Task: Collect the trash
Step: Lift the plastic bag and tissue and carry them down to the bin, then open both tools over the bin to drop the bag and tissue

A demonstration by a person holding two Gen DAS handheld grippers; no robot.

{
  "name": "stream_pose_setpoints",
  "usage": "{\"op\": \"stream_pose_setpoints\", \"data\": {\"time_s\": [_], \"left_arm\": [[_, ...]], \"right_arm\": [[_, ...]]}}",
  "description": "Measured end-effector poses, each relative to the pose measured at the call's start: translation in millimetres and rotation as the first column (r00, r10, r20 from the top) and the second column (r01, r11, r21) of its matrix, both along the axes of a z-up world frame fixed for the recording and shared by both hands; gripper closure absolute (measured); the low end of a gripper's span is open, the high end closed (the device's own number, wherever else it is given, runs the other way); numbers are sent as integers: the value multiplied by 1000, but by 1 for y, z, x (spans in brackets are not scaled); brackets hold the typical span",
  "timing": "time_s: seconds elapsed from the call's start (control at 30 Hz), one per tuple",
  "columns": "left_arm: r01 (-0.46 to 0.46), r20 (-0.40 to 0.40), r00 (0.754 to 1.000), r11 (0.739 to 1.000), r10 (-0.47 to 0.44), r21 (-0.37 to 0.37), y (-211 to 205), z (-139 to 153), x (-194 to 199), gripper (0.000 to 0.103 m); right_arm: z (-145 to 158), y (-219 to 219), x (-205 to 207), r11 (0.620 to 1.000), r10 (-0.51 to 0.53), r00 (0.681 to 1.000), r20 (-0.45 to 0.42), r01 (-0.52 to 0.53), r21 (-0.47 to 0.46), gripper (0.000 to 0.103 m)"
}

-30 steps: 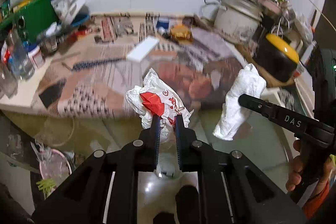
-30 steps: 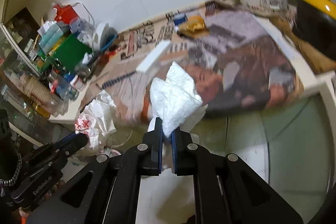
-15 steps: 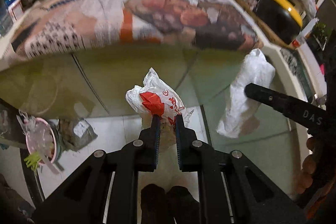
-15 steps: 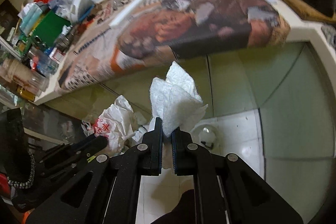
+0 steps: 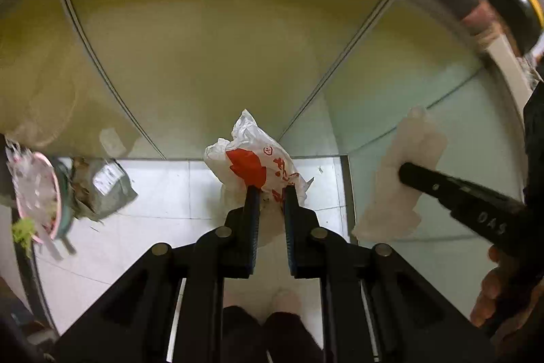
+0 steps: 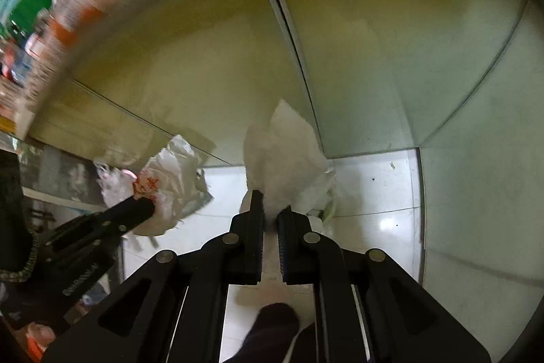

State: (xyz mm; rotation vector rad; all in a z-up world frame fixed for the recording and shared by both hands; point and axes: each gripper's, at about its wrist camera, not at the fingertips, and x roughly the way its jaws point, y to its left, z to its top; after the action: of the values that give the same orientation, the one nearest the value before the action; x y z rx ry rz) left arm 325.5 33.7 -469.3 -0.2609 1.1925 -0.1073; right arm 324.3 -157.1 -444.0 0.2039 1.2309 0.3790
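My left gripper (image 5: 270, 189) is shut on a crumpled white plastic bag with red print (image 5: 253, 159), held above the white floor tiles. The bag also shows in the right wrist view (image 6: 166, 179), with the left gripper (image 6: 142, 206) on it. My right gripper (image 6: 270, 210) is shut on a crumpled white paper towel (image 6: 284, 162), also low over the floor. The towel shows blurred in the left wrist view (image 5: 404, 179), with the right gripper (image 5: 408, 170) on it. A small white bin with a liner (image 6: 323, 199) sits on the floor behind the towel, mostly hidden.
Green-yellow cabinet doors (image 5: 221, 39) fill the upper part of both views. A pink bin with a plastic liner (image 5: 37, 193) and a grey trash bag (image 5: 102, 189) stand on the floor at left. The counter edge with clutter (image 6: 34, 5) is at upper left. Dark-socked feet (image 5: 268, 329) are below.
Both grippers have dropped from counter height down in front of the cabinet doors toward the floor, each still holding its trash. The counter has left the middle of both views.
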Motion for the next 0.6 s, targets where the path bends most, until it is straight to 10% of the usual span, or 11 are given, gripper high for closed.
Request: {"op": "stream_pose_setpoints", "data": {"time_s": [0.6], "left_arm": [[-76,-120,990,996,71,-40,26,-218,22,90]], "right_arm": [[-215,46,44,994,108,978,-181,-108,7,88]]}}
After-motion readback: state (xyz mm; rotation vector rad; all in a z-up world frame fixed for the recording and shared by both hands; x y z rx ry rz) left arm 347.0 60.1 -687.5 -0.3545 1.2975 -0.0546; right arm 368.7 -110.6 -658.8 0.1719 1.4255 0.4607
